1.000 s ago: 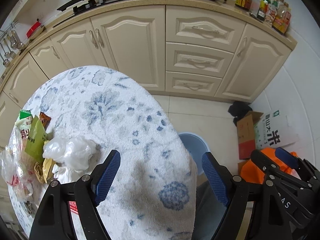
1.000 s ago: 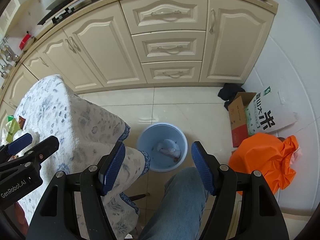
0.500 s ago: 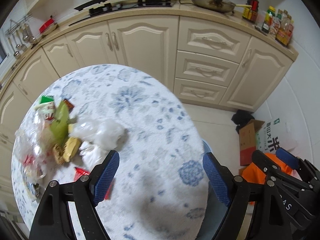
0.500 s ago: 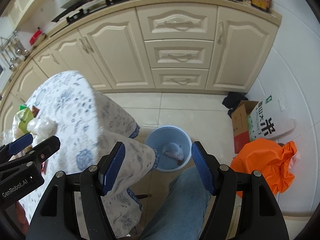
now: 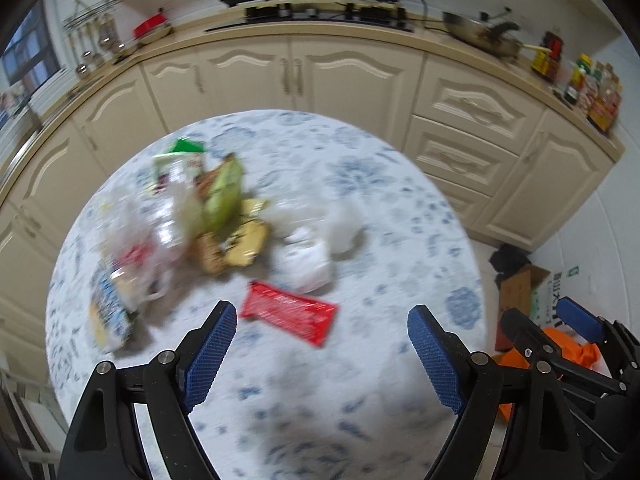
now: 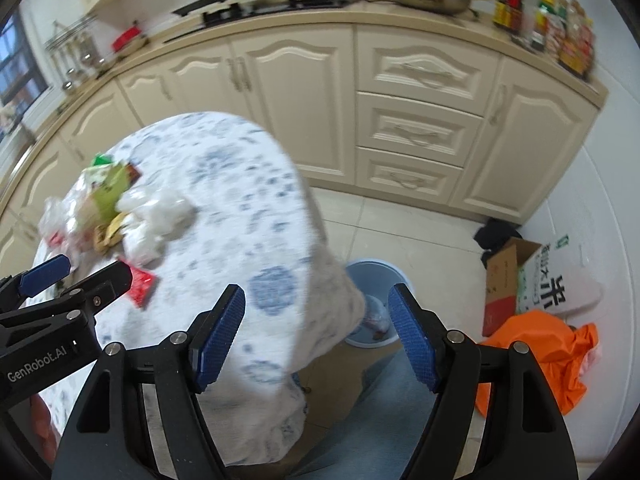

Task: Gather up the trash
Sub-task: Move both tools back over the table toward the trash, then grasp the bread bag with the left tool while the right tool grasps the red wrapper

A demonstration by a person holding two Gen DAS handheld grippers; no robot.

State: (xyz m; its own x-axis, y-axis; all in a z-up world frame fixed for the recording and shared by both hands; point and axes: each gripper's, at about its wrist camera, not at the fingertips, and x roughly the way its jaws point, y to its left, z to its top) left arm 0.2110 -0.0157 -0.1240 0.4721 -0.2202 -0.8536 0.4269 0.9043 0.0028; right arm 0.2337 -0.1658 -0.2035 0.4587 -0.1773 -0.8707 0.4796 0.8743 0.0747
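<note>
On the round table draped in a white cloth with blue flowers (image 5: 360, 216), a loose heap of litter lies well toward the far left: a flat red foil wrapper (image 5: 289, 312) nearest, crumpled white plastic bags (image 5: 308, 252) just behind it, a green snack packet (image 5: 224, 196), brownish-yellow wrappers (image 5: 236, 244) and a clear bag of scraps (image 5: 136, 240). The left gripper (image 5: 318, 344) hangs over the cloth with its blue-padded fingers spread wide and empty, the red wrapper just ahead of the gap. The right gripper (image 6: 318, 336), equally spread and empty, sits off the table's edge above the floor, where a pale blue plastic bin (image 6: 376, 280) stands half hidden by the hanging cloth.

The left view is smeared by motion, so exactly which pieces overlap is hard to judge. The risks look plain enough. The red wrapper lies flat, so a closing pinch could skid over it or catch the cloth, and a tug on the cloth would drag the whole heap. The white bags are slack and may pull neighbours off the table. With the bin tucked under the drape, a dropped item could land on the tiles.
</note>
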